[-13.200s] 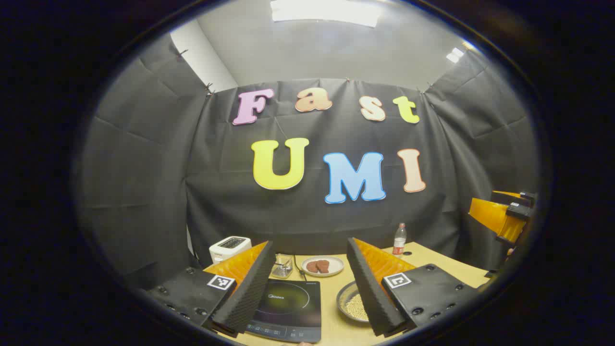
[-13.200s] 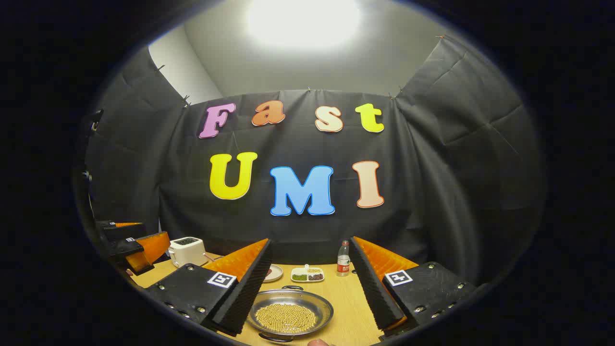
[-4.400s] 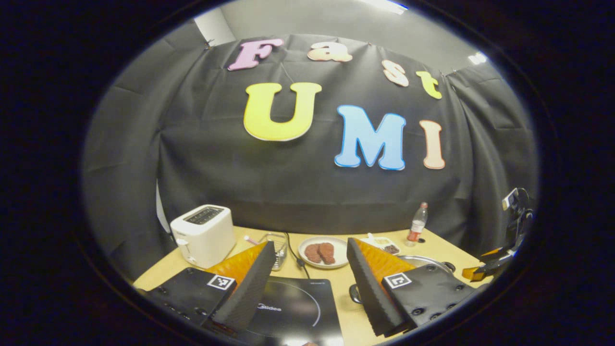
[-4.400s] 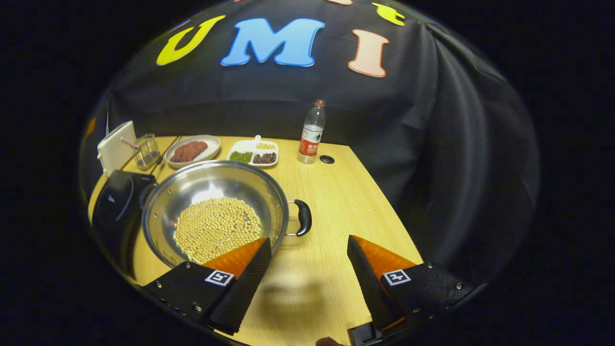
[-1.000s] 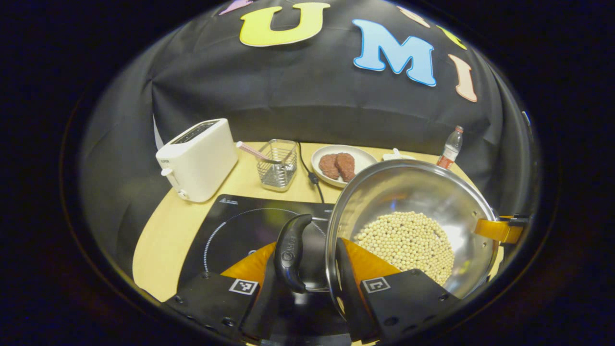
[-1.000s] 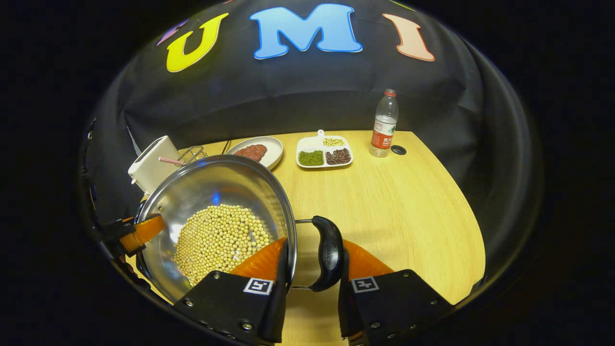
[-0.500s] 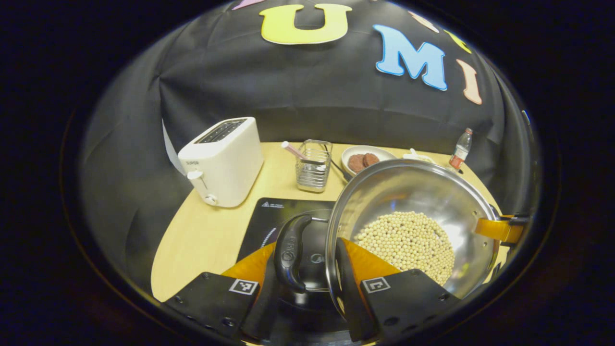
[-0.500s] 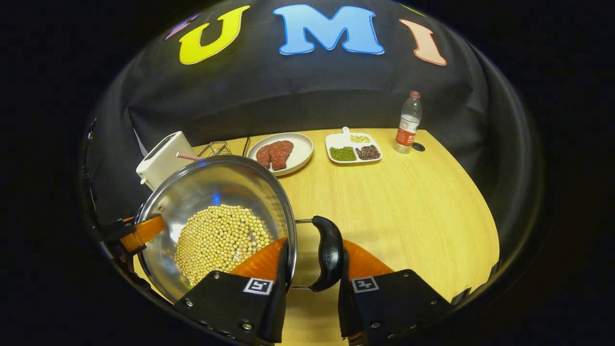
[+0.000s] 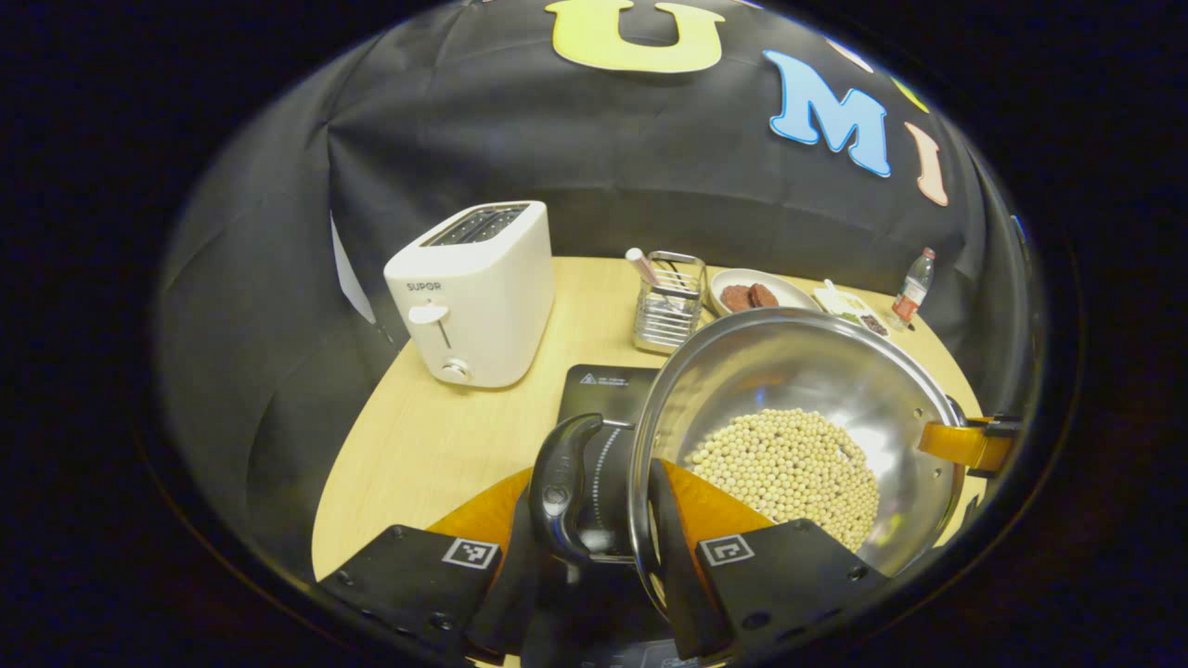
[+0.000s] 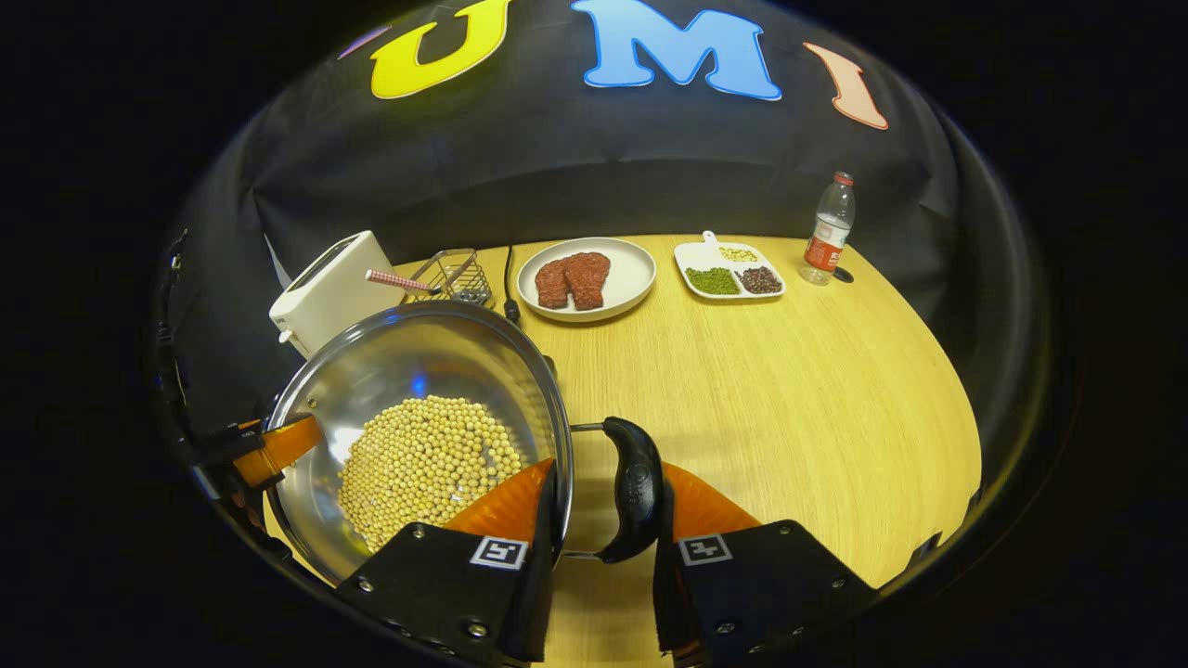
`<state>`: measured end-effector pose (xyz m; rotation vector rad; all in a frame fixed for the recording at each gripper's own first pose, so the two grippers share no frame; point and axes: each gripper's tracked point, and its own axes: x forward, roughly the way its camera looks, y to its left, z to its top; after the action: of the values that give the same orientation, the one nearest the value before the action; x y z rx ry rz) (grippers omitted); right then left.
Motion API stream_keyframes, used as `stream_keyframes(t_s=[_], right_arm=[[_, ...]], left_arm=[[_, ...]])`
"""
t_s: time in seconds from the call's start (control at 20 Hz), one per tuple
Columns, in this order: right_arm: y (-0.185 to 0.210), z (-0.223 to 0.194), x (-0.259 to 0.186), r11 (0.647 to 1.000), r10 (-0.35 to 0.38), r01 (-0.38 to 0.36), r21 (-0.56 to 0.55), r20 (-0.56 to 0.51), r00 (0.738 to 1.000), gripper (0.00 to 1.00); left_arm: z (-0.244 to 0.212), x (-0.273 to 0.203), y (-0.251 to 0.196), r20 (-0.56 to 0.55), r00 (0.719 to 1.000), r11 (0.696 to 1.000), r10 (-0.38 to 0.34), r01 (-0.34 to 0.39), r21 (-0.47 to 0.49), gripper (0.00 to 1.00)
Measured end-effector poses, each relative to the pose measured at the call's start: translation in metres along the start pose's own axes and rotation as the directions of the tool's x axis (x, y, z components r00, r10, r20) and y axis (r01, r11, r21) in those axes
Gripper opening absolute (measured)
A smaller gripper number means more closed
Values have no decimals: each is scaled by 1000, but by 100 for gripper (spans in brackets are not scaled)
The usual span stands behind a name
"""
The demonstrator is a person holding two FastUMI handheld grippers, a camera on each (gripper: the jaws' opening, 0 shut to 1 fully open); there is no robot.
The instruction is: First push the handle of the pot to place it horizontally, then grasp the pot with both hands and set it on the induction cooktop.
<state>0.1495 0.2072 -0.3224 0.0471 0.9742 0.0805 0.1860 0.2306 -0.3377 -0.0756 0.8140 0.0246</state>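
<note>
Left tool (image 9: 594,557) is clamped narrow on the pot's left handle (image 9: 561,487), black grip standing between its two fingers. Pot (image 9: 798,371) hangs just right of that tool, steel rim touching the inner face of the right-hand finger. Under the handle and pot edge lies the induction cooktop (image 9: 599,390), dark glass, partly hidden by the pot; so the pot looks to be over or just at the cooktop's right part, apparently held above it, but contact is hard to tell. The key relation: the cooktop lies below and to the left of the pot's centre, so the carry likely needs to go further left before lowering. Left tool is the nearer one to the cooktop.

In the right gripper view, the pot (image 10: 418,371) sits left of the right tool (image 10: 603,547), which is closed narrow on the right handle (image 10: 631,487). The two handles line up across the pot, left to right, one tool on each end; the far tool's orange finger (image 10: 278,445) shows at the opposite rim.

Pot looks: shallow, wide, shiny stainless, black curved handles on wire brackets, bottom covered with pale yellow beans (image 10: 427,464). Loose load, so tilt is the risk, my guess.

Tabletop (image 10: 789,399), light wood.
</note>
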Motion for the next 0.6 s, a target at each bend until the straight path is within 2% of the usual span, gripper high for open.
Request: stream_keyframes(t_s=[0.5,0.55,0.6], right_arm=[[21,-1,11,1000,-3,3,17,-13,1000,45],[21,0,10,1000,-3,3,20,-10,1000,45],[22,-1,11,1000,-1,1,25,-10,1000,45]], left_arm=[[-2,13,24,0,1000,1000,2,-2,12,62],[-2,12,24,8,1000,1000,3,-3,9,66],[-2,12,26,7,1000,1000,5,-5,10,63]])
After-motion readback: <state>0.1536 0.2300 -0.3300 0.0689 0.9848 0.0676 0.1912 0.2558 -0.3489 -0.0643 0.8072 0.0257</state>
